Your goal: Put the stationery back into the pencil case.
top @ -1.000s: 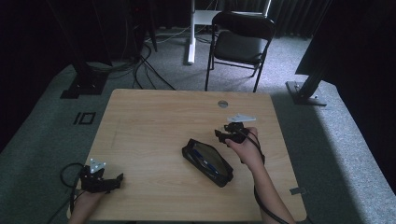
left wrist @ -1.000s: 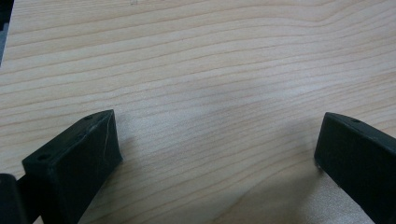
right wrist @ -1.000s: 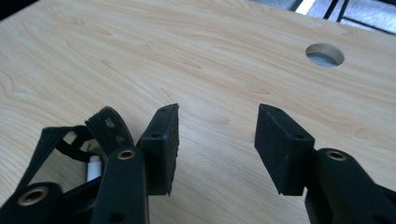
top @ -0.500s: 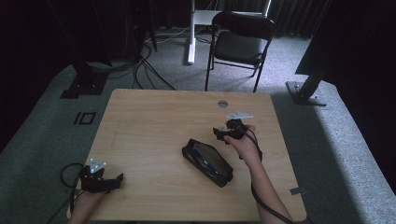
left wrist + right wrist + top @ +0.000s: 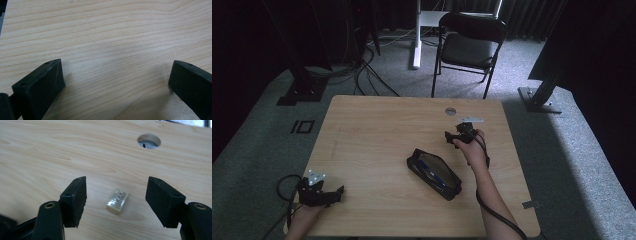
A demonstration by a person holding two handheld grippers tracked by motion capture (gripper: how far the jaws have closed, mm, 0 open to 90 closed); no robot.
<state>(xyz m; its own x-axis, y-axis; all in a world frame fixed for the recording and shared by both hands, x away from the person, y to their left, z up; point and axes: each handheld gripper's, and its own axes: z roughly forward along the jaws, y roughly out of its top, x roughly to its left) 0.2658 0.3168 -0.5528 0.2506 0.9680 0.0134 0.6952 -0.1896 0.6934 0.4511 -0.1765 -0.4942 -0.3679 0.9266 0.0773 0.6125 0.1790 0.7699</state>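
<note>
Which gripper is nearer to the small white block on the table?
Right. The right gripper has the small white block between its open jaws; the left gripper rests at the table's near left corner.

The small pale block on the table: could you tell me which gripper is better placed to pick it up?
Right. The right gripper has its jaws open either side of the small pale block. The left gripper sits at the table's near left corner over bare wood.

One black zipped pouch [image 5: 434, 173], one small pale eraser-like block [image 5: 117, 201], one folding chair [image 5: 468, 46], one worktop [image 5: 377, 135], and two hand-held grippers: left [image 5: 319, 192], right [image 5: 460, 136].
</note>
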